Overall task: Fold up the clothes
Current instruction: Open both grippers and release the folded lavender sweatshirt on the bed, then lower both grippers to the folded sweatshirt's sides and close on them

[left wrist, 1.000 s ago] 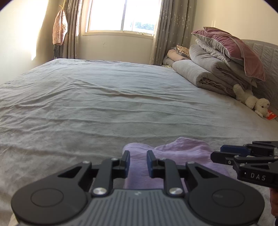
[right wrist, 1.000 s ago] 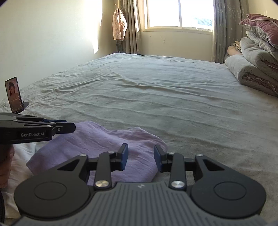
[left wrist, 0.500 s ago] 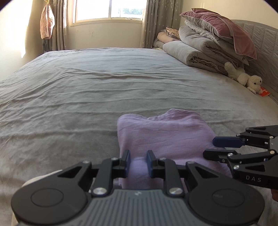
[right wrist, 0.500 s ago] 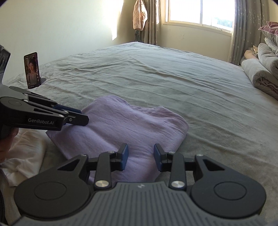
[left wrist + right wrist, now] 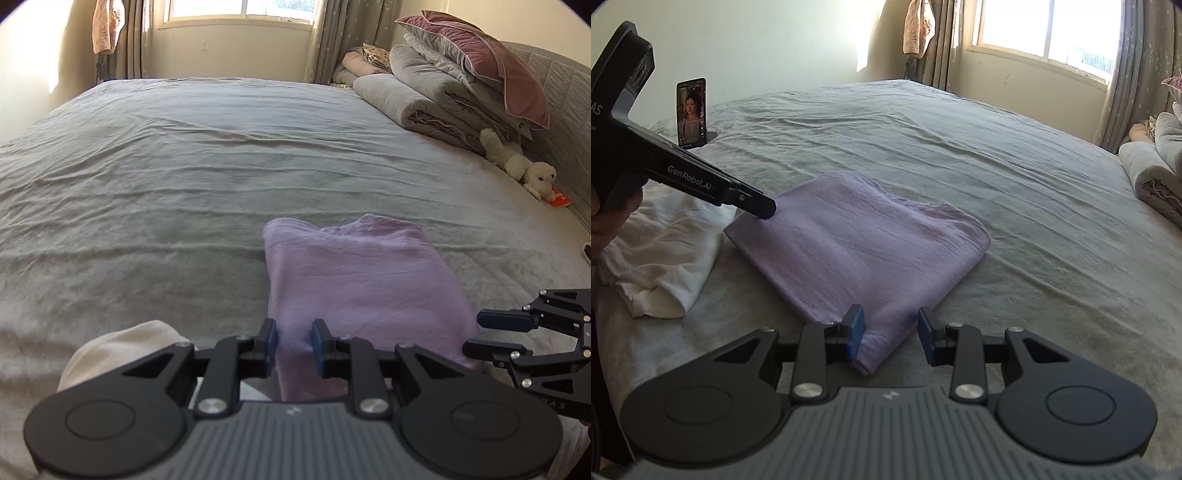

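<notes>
Right wrist | left gripper [image 5: 768, 208] reads "GenRobot.AI" | purple garment [image 5: 857, 243] folded

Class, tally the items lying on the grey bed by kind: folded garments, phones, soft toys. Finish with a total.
Folded garments: 2, the purple garment and the white garment
Phones: 1, the phone
Soft toys: 1, the white soft toy
Total: 4

The left gripper [image 5: 764, 208] has white letters on its side — "GenRobot.AI". Higher up on its body you can read "AS", cut off at the picture's edge. The right gripper [image 5: 487, 334] shows faint letters, maybe "AS" too — too dim to be sure.
</notes>
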